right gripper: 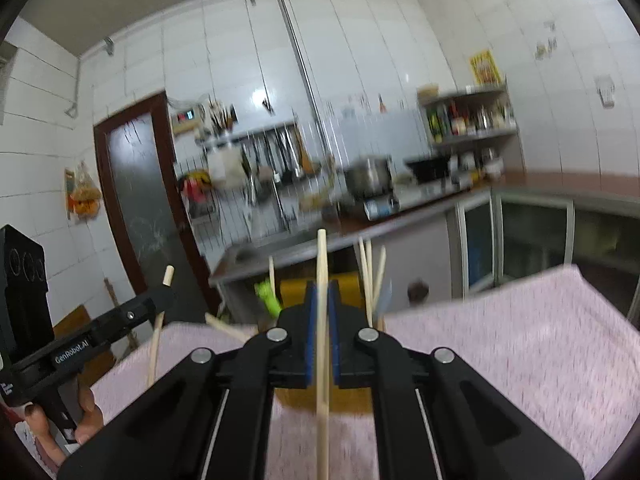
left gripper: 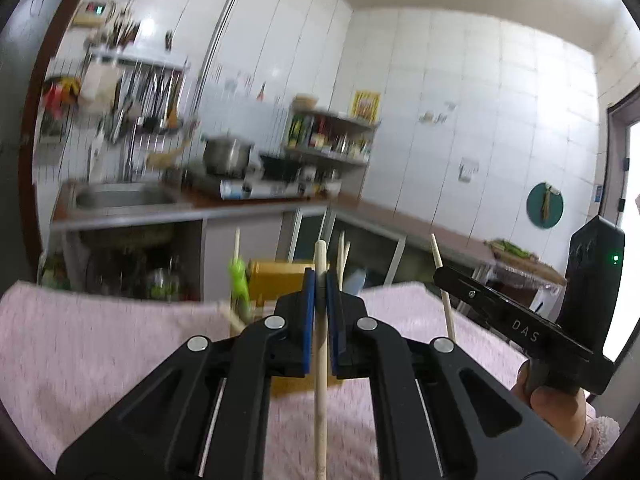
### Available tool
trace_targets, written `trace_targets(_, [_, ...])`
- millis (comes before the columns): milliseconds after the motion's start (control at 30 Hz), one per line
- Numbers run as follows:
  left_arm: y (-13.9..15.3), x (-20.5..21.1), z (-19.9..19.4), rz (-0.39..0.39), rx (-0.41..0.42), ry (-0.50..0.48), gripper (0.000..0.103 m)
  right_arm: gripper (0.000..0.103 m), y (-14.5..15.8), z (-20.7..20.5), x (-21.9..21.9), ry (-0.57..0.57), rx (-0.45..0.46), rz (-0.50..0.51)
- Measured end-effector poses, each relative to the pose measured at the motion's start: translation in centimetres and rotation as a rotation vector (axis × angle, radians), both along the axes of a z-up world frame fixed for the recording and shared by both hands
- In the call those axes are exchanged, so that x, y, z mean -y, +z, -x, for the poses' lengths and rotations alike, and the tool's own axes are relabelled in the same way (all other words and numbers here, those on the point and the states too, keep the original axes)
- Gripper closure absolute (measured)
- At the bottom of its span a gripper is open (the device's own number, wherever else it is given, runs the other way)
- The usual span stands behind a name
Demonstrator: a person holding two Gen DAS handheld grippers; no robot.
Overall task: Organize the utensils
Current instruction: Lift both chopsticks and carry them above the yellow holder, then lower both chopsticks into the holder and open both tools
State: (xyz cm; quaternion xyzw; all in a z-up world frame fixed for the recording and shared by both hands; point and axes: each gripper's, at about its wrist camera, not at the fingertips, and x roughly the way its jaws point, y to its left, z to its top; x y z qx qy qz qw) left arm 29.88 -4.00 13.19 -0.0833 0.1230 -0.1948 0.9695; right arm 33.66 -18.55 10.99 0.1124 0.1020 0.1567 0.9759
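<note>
- The left tool (left gripper: 320,280), black with blue pads, sits at the bottom centre of its own view, its pads pinching a pale round wooden chopstick (left gripper: 320,380) that stands nearly upright between them and runs off the lower edge of the frame.
- The right tool (right gripper: 322,292), of the same black and blue build, fills the bottom centre of its own view and pinches a second pale wooden chopstick (right gripper: 322,360), also close to upright.
- Just behind both tools, mid-frame, stands a yellow box-shaped utensil holder (left gripper: 276,280) on a pink textured cloth (left gripper: 100,352) that covers the worktop.
- More pale sticks (right gripper: 370,276) rise from the holder to the right of the pinched one, and a bright green utensil (right gripper: 269,296) shows at its left; blur hides what kind it is.
- At the lower right of the left view the right tool appears from the side, a bare hand (left gripper: 554,404) around its grip.
- At the lower left of the right view the left tool appears side-on with its chopstick slanting upward.
- In the blurred upper half: white tiled wall (left gripper: 460,100), a steel sink (left gripper: 124,196), a steel pot (left gripper: 226,154) and a shelf of bottles (left gripper: 332,136).
</note>
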Motion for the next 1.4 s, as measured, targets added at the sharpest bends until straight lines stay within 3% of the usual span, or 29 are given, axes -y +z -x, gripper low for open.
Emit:
trace_targets(267, [3.2, 1.3, -1.5, 0.025, 0.204, 0.017, 0.099, 0.097, 2.6, -1.6, -0.3, -0.024, 0.177, 0.0])
trace_targets(467, [4.5, 1.7, -3.4, 0.052, 0.293, 0.004, 0.099, 0.097, 3.7, -3.2, -0.1, -0.048, 0.278, -0.045])
trace_targets(867, [4.5, 0.8, -8.4, 0.034, 0.254, 0.07, 0.099, 0.097, 3.9, -6.4, -1.5, -0.056, 0.342, -0.031])
trace_targets(1100, [5.5, 0.5, -8.3, -0.016, 0.329, 0.122, 0.099, 0.097, 3.4, -8.6, -2.1, -0.104, 0.393, -0.043])
trace_targets(1400, [1.9, 1.6, -10.3, -0.067, 0.287, 0.125, 0.099, 0.097, 1.0, -10.7, -3.1, -0.101, 0.375, -0.005])
